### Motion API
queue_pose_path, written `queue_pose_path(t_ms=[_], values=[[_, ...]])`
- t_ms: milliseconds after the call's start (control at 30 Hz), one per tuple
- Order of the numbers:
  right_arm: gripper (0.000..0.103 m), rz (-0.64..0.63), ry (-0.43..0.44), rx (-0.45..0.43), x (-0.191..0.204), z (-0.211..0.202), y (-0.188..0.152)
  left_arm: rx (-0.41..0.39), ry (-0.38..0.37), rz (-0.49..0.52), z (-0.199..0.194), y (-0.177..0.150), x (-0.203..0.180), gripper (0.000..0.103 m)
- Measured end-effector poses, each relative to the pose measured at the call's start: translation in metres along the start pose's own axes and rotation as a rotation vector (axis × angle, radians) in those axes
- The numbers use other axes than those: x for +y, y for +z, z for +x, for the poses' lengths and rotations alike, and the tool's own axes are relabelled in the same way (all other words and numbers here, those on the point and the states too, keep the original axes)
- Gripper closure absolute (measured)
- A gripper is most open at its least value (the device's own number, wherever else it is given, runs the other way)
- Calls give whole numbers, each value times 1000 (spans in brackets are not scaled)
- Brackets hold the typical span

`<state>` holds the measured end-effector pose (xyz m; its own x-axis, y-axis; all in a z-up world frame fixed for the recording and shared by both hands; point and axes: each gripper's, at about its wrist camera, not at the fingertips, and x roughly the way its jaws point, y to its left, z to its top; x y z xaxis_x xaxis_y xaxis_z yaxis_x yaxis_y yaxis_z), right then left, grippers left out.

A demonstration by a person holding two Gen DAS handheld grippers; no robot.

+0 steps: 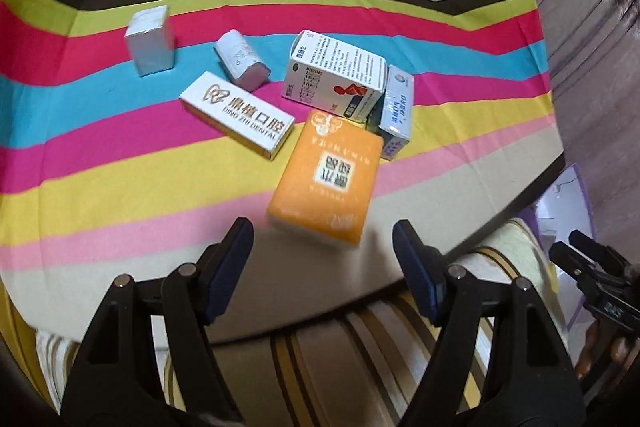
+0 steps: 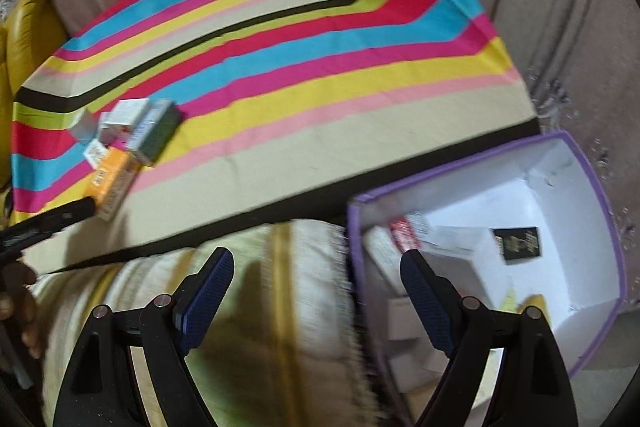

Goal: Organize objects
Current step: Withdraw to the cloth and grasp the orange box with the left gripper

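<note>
Left gripper (image 1: 323,247) spread, empty, lined up just short of the orange box (image 1: 326,183) mid-frame. Right gripper (image 2: 316,281) spread, empty, beside the bin (image 2: 600,211) at right, likely the drop spot.

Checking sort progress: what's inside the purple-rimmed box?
The purple-rimmed box holds a black packet, a red-and-white carton and white boxes. The right gripper covers its near corner; anything beneath is hidden.

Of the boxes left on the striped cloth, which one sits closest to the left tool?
The orange box. It lies flat just ahead of the open left tool, the only orange one; the white dental box and the other white boxes lie farther back.
</note>
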<state>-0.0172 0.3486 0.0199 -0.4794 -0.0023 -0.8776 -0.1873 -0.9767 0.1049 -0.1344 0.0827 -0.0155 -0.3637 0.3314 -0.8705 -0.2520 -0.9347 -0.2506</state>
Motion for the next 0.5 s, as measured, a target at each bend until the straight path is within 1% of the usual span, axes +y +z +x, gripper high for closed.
queue_pose_path(t_ms=[233,333,400,500], values=[[16,-28,53,-9,31,8,16,46,34,80,20,12,-8,28],[16,-36,69,-10,44,15,23,54,35,109,26,14,-11,36],[16,-45,72,-11,53,19,27,47,43,126,27,15,-12,46],[16,-54,74,-9,65,27,31,37,26,125,26,15,-10,46]])
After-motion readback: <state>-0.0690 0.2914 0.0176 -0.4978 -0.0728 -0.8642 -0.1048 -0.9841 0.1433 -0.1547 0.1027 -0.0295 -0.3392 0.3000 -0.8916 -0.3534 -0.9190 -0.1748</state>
